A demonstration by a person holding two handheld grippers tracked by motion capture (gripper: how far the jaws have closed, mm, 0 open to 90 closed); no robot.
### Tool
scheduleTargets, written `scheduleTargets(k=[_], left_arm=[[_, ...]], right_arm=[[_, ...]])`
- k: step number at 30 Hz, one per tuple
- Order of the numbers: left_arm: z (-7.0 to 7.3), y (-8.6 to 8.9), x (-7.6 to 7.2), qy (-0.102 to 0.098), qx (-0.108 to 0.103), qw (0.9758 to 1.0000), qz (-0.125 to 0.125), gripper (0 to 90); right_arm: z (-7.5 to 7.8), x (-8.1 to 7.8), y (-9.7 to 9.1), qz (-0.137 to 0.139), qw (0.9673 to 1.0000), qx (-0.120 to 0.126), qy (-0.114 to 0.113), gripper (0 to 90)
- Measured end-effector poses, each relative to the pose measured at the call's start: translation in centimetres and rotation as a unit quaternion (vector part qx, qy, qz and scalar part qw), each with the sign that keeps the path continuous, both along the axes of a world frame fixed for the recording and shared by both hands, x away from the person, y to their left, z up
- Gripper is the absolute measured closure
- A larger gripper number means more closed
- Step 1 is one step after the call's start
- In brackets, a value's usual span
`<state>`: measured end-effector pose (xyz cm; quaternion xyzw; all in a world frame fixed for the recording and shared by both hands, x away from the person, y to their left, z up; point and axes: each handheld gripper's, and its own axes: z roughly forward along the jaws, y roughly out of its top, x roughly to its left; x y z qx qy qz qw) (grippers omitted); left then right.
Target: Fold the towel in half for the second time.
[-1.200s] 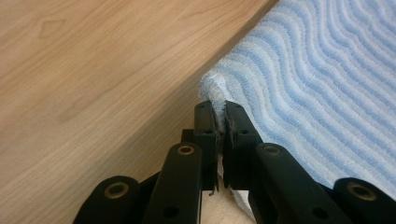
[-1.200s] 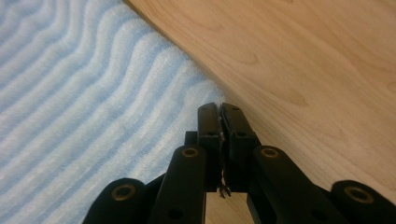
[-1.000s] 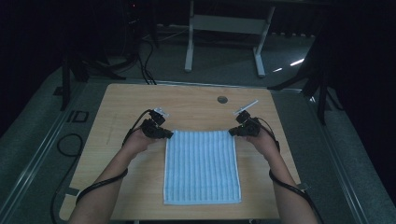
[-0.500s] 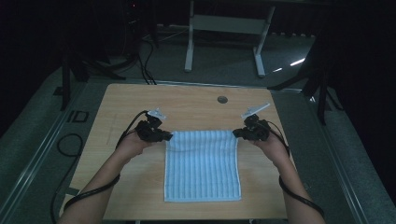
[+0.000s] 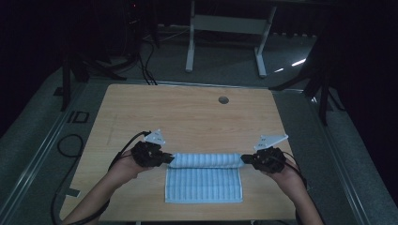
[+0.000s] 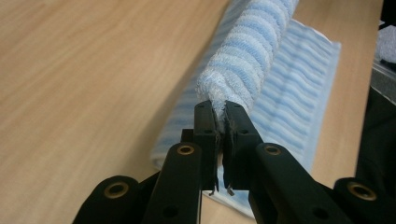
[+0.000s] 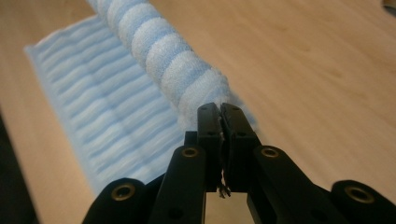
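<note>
Left gripper (image 5: 165, 158) and right gripper (image 5: 246, 160) (2 pinches) clamped on striped towel (image 5: 204, 183) corners.

Towel (image 5: 204, 177): far edge, formerly flat, now folded toward the person into a roll; left gripper (image 5: 165, 158) and right gripper (image 5: 245, 160) moved nearer with it.

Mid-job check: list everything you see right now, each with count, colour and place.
towel: one, light blue striped, near middle of table, far edge lifted into a roll between the grippers
table: one, light wood, centre of high view
hole: one, dark, far part of tabletop
frame: one, white, on floor beyond table
left gripper: one, black, shut on towel's left corner
right gripper: one, black, shut on towel's right corner
</note>
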<state>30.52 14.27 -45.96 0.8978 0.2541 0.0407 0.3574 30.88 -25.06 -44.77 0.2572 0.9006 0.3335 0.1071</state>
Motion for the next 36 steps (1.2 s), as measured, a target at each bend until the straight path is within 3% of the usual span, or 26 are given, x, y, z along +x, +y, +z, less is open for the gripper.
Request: scheduleTargets(k=[4,5,9,10,13,14,15,20,23,29,36], left_arm=[[0.0,0.5,-1.4,0.003,-0.011,0.9999,-0.006,84.3],[0.0,0.5,-1.4,0.003,-0.011,0.9999,-0.006,84.3],[-0.2,0.8,-3.7,0.021,-0.019,0.9994,-0.018,84.0],[-0.3,0.8,-4.3,0.033,-0.021,0.9987,-0.034,82.9],[-0.6,0.6,-5.9,0.06,-0.029,0.9953,-0.07,66.4],[-0.7,0.5,-6.2,0.059,-0.023,0.9954,-0.072,63.9],[-0.8,0.4,-6.4,0.056,-0.012,0.9962,-0.067,60.3],[-1.9,-0.4,-5.6,0.053,0.002,0.9976,-0.044,54.9],[-2.5,-0.7,-5.2,0.058,-0.001,0.9973,-0.044,54.8],[-4.5,-2.0,-4.8,0.067,0.01,0.9967,-0.045,54.2],[-6.7,-2.6,-3.9,0.075,0.019,0.9966,-0.029,54.2]], right_arm=[[-0.3,-2.4,-0.1,0.009,0.9999,0.011,-0.003,86.8],[-0.3,-2.4,-0.1,0.009,0.9999,0.011,-0.003,86.8],[-0.7,-5.0,-0.4,0.015,0.9997,0.022,0.001,86.7],[-0.8,-5.4,-0.5,0.018,0.9996,0.021,0.007,85.7],[-1.5,-6.5,-0.9,0.029,0.9983,0.031,0.039,74.9],[-1.5,-6.8,-1.2,0.026,0.9983,0.034,0.039,71.3],[-1.5,-6.8,-1.3,0.019,0.9985,0.033,0.038,69.4],[-2.0,-6.0,-1.0,0.012,0.9988,0.034,0.033,69.3],[-2.6,-5.5,-0.3,0.018,0.9984,0.037,0.039,69.3],[-5.0,-4.4,2.0,0.038,0.9977,0.012,0.054,67.9],[-7.0,-3.4,3.0,0.034,0.9978,-0.012,0.056,65.6]])
